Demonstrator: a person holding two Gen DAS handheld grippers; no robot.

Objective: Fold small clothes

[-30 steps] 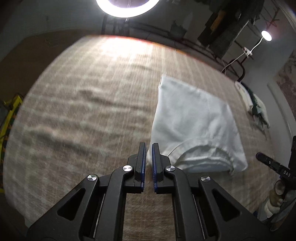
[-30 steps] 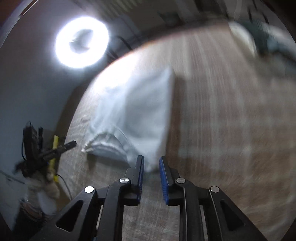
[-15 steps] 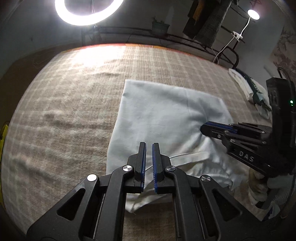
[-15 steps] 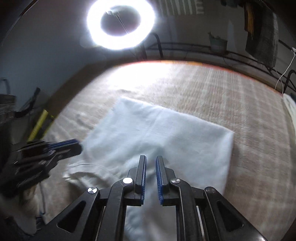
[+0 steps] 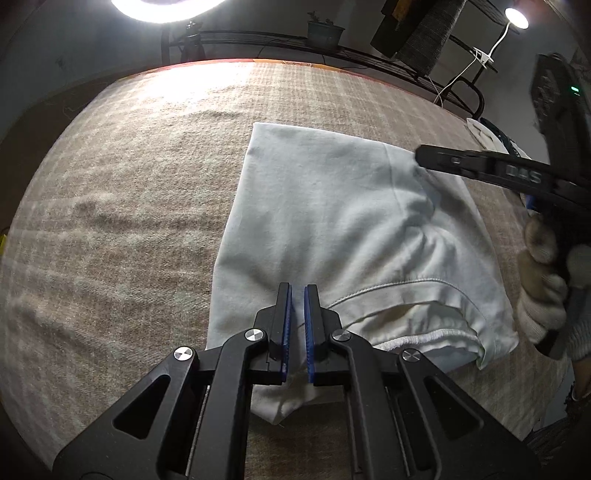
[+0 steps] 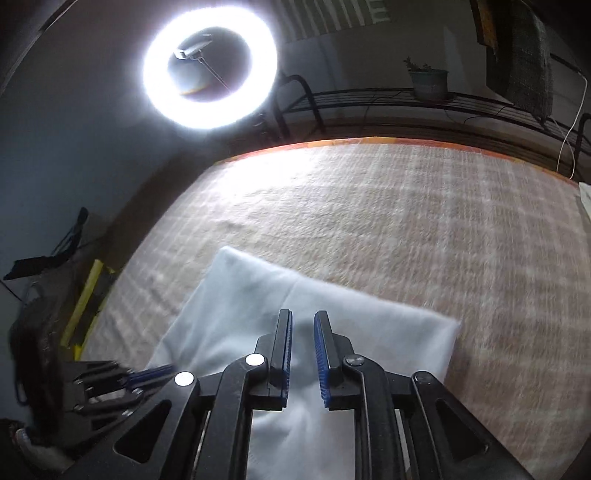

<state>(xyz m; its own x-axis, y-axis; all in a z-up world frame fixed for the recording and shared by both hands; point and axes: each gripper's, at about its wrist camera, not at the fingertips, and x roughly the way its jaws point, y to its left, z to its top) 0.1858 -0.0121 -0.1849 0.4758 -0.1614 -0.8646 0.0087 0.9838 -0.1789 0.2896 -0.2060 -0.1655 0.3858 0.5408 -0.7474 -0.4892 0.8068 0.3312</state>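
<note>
White garment [image 5: 332,229] lies folded into a rough rectangle on the beige checked blanket [image 5: 122,192], collar opening at its near end, soft creases across. Left gripper [image 5: 297,291] over its near edge, narrow gap, pinching nothing. Right gripper [image 6: 303,321] above the cloth, slightly spread, empty.

Home room set up for recording. Checked blanket [image 5: 129,206] as work surface, ring light [image 6: 209,65] overhead, metal rack [image 6: 388,99] holding potted plant [image 6: 428,81]. Clothes hanging [image 5: 417,29] nearby.
</note>
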